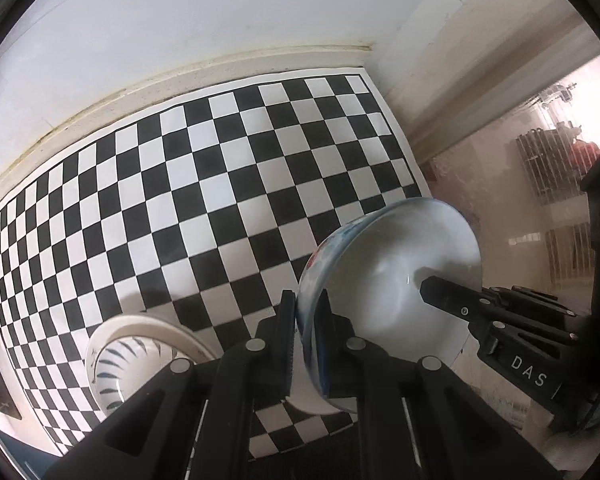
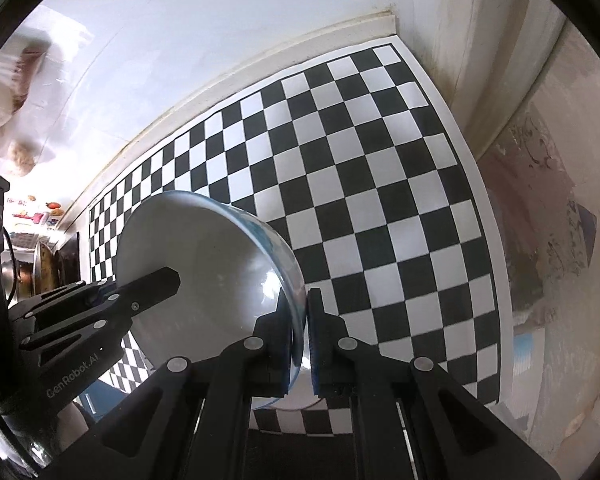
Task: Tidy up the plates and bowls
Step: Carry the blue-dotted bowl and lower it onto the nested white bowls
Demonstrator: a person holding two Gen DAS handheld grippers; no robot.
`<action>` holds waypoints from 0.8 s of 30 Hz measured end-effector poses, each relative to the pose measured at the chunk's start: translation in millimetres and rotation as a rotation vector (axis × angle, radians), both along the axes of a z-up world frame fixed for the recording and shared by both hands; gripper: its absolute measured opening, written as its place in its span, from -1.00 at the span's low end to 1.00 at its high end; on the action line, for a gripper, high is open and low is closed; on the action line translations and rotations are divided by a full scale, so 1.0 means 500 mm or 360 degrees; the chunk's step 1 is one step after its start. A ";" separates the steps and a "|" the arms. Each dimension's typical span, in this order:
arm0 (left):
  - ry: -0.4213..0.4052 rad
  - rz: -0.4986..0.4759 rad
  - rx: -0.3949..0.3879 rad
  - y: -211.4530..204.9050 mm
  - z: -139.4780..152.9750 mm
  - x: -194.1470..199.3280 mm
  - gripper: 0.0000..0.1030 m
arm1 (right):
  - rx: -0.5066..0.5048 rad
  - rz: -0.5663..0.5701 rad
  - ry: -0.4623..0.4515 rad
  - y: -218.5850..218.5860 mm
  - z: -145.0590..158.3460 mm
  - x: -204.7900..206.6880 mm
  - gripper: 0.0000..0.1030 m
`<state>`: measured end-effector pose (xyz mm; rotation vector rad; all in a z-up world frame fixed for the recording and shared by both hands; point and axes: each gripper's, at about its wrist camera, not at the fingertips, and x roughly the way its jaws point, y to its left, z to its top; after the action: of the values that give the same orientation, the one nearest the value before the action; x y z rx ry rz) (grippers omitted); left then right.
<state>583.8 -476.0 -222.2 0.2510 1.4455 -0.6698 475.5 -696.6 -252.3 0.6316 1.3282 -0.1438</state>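
Note:
Both grippers hold one white bowl with a blue-patterned outside, tilted on edge above the checkered mat. In the left wrist view my left gripper [image 1: 306,312] is shut on the bowl's [image 1: 388,276] near rim, and the right gripper's finger [image 1: 448,296] reaches into it from the right. In the right wrist view my right gripper [image 2: 298,312] is shut on the bowl's [image 2: 208,256] right rim, and the left gripper's finger [image 2: 152,288] lies inside it. A second white bowl with blue dashes [image 1: 120,356] sits on the mat at lower left.
The black and white checkered mat [image 1: 220,184] covers the counter up to a white wall [image 1: 180,20]. A beige corner wall [image 2: 500,80] stands to the right. Kitchen clutter and a metal pot [image 2: 40,264] lie at far left.

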 end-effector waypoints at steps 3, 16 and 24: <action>-0.0003 -0.0009 -0.0003 0.010 0.002 -0.017 -0.86 | 0.0007 0.0000 -0.0007 0.016 0.006 -0.021 -0.84; 0.0143 -0.0066 0.0116 0.033 -0.101 -0.077 -0.86 | 0.0088 -0.0001 0.0155 0.054 -0.098 -0.074 -0.83; 0.0202 -0.0084 0.0200 0.027 -0.157 -0.096 -0.86 | 0.0108 0.0013 0.0247 0.061 -0.165 -0.081 -0.83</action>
<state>535.8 -462.5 -300.8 0.3506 1.6099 -0.6476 435.0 -666.1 -334.9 0.6831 1.4900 -0.1440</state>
